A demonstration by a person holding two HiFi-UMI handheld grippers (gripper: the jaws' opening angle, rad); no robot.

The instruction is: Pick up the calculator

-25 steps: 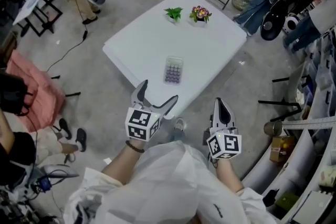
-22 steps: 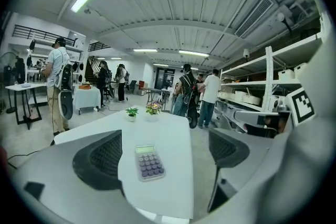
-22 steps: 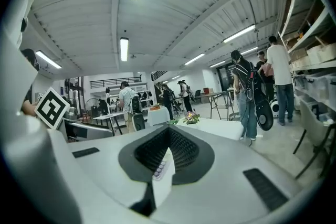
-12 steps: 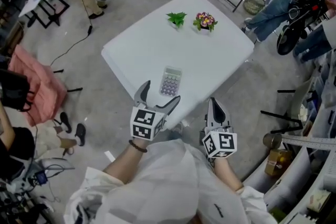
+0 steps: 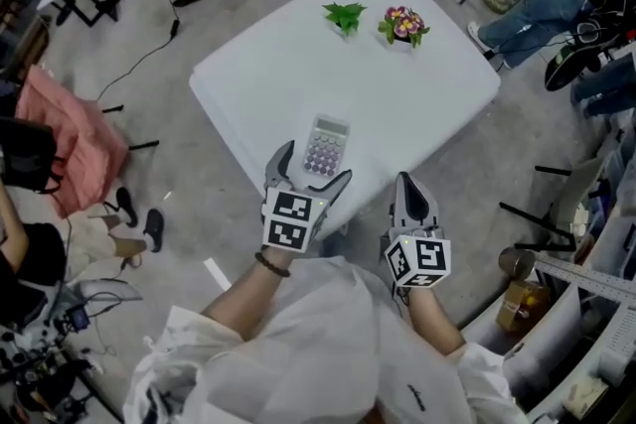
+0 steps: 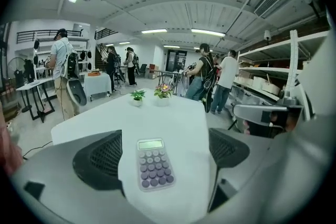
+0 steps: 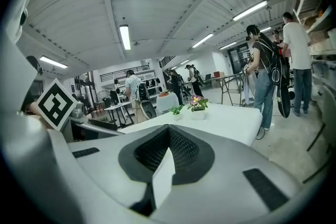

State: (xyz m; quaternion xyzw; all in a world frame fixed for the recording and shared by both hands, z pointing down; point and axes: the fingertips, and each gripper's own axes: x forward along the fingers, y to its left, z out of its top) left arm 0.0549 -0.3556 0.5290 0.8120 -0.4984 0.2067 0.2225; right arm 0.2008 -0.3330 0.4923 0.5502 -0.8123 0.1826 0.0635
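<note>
While the person is holding both tools close to the body, the right gripper (image 5: 407,191) is hovering just off the near edge of the white table (image 5: 417,104) with its jaws pressed together on nothing. The left gripper (image 5: 315,168) is reaching over that edge with its jaws spread wide, and the calculator (image 5: 326,146) is lying flat on the table between them, display end away from the person, with a gap showing on either side. Farther across, a small green plant (image 5: 344,15) and a pot of flowers (image 5: 402,23) are standing side by side near the far edge, and people are standing about the floor beyond.
</note>
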